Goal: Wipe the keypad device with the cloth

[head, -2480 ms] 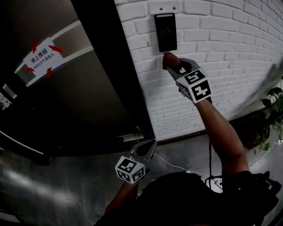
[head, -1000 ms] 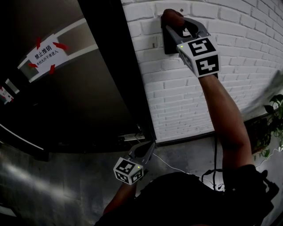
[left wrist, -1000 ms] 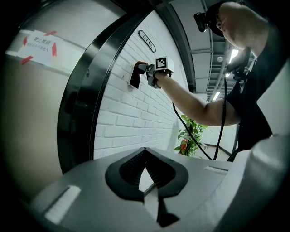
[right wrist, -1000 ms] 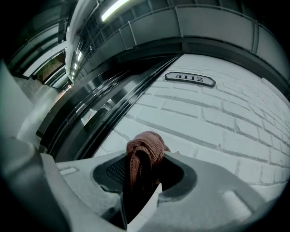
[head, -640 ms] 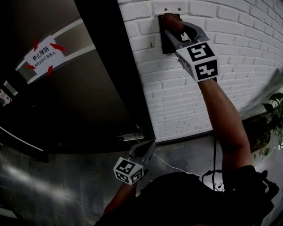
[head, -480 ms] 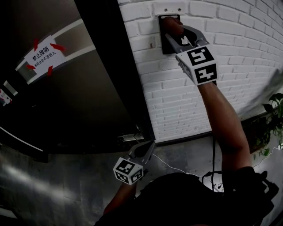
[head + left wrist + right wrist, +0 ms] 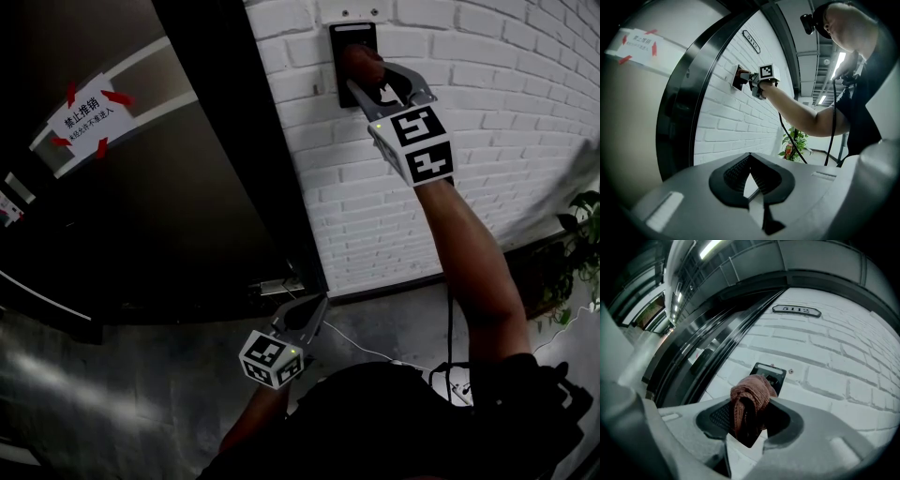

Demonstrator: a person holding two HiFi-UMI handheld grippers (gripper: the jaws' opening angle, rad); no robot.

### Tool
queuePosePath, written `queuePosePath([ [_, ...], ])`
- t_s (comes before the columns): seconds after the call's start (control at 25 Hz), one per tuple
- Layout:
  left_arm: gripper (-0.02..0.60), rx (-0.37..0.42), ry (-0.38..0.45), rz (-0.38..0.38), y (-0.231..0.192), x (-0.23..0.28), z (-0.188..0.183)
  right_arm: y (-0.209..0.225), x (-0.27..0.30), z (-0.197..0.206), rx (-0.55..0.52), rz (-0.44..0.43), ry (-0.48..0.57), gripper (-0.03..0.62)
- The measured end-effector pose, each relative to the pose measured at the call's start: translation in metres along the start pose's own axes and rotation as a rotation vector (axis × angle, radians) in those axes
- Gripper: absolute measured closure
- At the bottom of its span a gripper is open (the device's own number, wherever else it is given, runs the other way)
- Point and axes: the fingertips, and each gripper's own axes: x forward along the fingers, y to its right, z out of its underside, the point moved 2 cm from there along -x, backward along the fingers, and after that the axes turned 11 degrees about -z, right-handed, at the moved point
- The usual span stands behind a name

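Keypad device (image 7: pixel 343 37) on brick wall (image 7: pixel 497 66), long axis vertical, right gripper (image 7: pixel 367 73) pressing clamped cloth (image 7: pixel 359 60) against it, left gripper (image 7: pixel 317 305) closed

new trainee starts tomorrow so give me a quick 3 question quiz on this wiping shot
1. What do the right tongs hold?
A. a sponge
B. a reddish-brown cloth
C. nothing

2. True or false: the left tongs hang low, away from the keypad device, with nothing between them.

3. Fill in the blank: the keypad device is mounted on a white ____ wall.

Key
1. B
2. True
3. brick
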Motion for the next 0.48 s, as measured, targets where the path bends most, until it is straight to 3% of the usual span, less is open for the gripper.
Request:
queuePosePath([
  [0.48, 0.565, 0.01, 0.003, -0.006, -0.001, -0.001, 0.004, -0.02, -0.004, 0.036, 0.058, -0.028, -0.04, 0.45],
])
